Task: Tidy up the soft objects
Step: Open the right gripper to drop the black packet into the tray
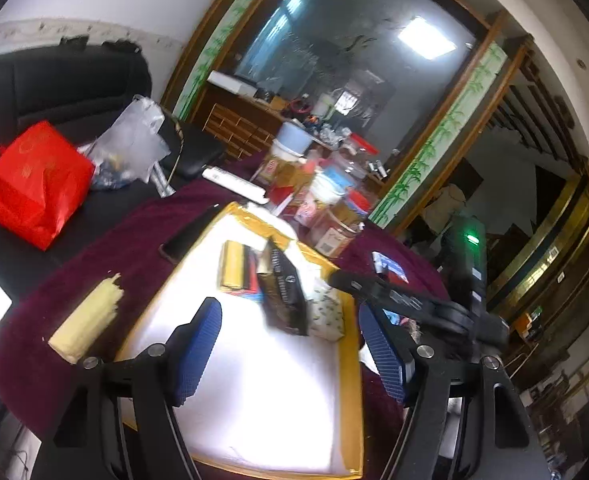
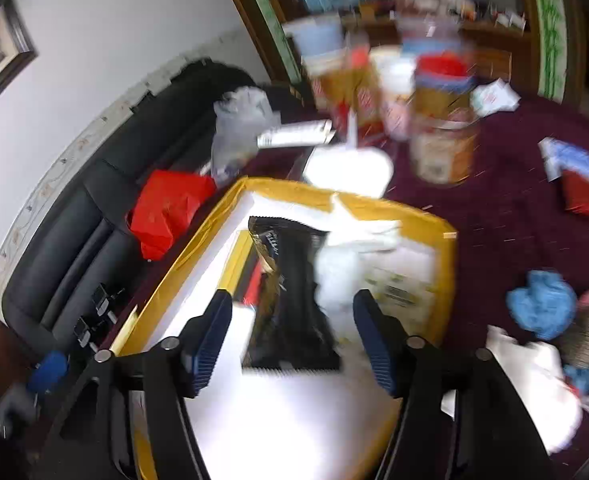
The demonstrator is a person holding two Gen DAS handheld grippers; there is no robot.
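A white foam box with a yellow rim (image 1: pixel 350 320) (image 2: pixel 446 240) sits on the maroon tablecloth. In it lie a gold packet (image 1: pixel 234 268), a black packet (image 1: pixel 282 292) (image 2: pixel 290 300) leaning tilted, and a white patterned tissue pack (image 1: pixel 328 312) (image 2: pixel 334 276). My left gripper (image 1: pixel 290 352) hangs open over the box with nothing between its blue pads. My right gripper (image 2: pixel 294 340) is open too; the black packet lies just ahead between its fingers, and the pads do not press on it. A blue cloth (image 2: pixel 542 304) and a white cloth (image 2: pixel 534 384) lie right of the box.
Jars and tubs (image 1: pixel 326 200) (image 2: pixel 442 128) crowd the table's far side beside a white remote (image 1: pixel 234 184). A phone (image 1: pixel 178 236) and a cream roll (image 1: pixel 86 320) lie left of the box. A red bag (image 1: pixel 34 184) and a plastic bag (image 1: pixel 134 136) rest on the black sofa.
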